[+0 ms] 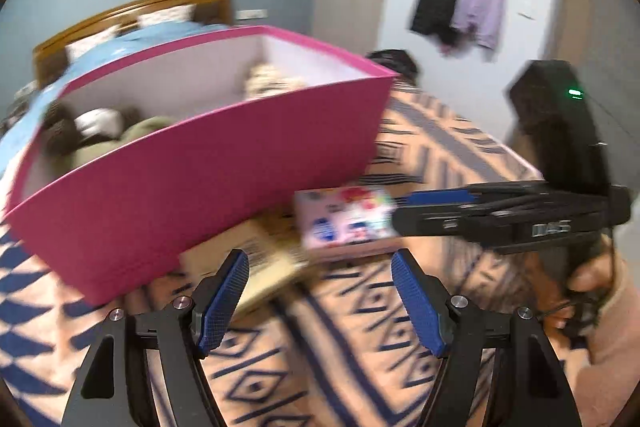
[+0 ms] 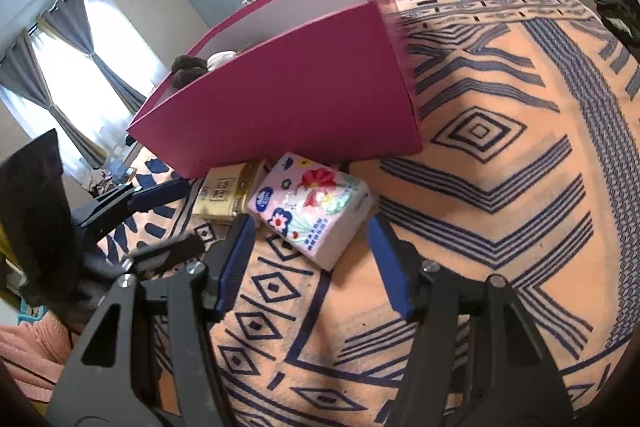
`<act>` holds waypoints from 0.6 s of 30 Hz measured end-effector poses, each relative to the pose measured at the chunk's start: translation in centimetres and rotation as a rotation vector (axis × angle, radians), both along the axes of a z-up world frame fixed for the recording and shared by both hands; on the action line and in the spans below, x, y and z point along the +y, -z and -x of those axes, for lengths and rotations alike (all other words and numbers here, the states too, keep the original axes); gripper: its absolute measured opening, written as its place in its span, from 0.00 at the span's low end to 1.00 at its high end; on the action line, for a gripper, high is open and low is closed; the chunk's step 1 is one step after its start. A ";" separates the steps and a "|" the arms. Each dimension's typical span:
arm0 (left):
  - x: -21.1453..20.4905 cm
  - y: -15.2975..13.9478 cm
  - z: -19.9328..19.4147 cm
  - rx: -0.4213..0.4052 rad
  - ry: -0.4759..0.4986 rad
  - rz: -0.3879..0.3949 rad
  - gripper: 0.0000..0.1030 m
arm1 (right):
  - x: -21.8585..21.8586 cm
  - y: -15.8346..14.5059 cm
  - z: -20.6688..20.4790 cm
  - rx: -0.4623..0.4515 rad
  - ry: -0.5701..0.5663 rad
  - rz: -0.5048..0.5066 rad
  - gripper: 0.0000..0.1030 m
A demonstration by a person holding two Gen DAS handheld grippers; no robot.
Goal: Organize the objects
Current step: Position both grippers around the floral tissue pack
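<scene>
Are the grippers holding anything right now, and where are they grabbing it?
Nothing is held. The left gripper and the right gripper are both open with only the blanket between their fingers; the flowery tissue pack lies just beyond the right gripper, ungripped.

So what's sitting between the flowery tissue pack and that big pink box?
A gold-brown tissue pack lies between the flowery tissue pack and the pink box; clearest in the right wrist view.

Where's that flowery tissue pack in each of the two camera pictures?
Left wrist view: tissue pack, centre right, blurred, beside the pink box's near corner.
Right wrist view: tissue pack, centre, lying between the fingers' tips of the right hand-held gripper.
Shared landmark: the pink box just behind it.
</scene>
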State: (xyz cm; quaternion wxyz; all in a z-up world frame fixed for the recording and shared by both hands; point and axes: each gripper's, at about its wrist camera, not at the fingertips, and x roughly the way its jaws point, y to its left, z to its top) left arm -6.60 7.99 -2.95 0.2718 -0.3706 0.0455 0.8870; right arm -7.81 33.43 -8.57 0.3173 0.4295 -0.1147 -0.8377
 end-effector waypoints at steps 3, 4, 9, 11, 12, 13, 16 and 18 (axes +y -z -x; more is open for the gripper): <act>1.0 0.1 0.5 -0.013 0.061 -0.008 0.73 | 0.4 0.1 0.0 -0.008 0.010 0.011 0.60; 1.3 0.2 0.7 -0.021 0.071 -0.013 0.73 | 0.6 0.1 0.0 -0.009 0.011 0.015 0.60; 1.4 0.8 2.4 -0.083 0.096 -0.069 0.73 | 1.1 0.1 0.3 -0.013 0.034 0.027 0.60; 1.5 1.0 2.6 -0.093 0.105 -0.075 0.73 | 1.4 0.2 0.4 -0.017 0.044 0.029 0.60; 1.7 1.0 2.6 -0.093 0.111 -0.069 0.73 | 1.6 0.3 0.4 -0.021 0.049 0.035 0.60; 1.8 1.0 2.7 -0.094 0.114 -0.064 0.73 | 1.7 0.3 0.5 -0.025 0.051 0.037 0.60; 1.9 1.2 3.1 -0.113 0.111 -0.061 0.73 | 2.0 0.6 0.7 -0.039 0.061 0.048 0.60; 2.0 1.4 3.3 -0.126 0.112 -0.059 0.74 | 2.0 0.6 0.7 -0.041 0.061 0.054 0.60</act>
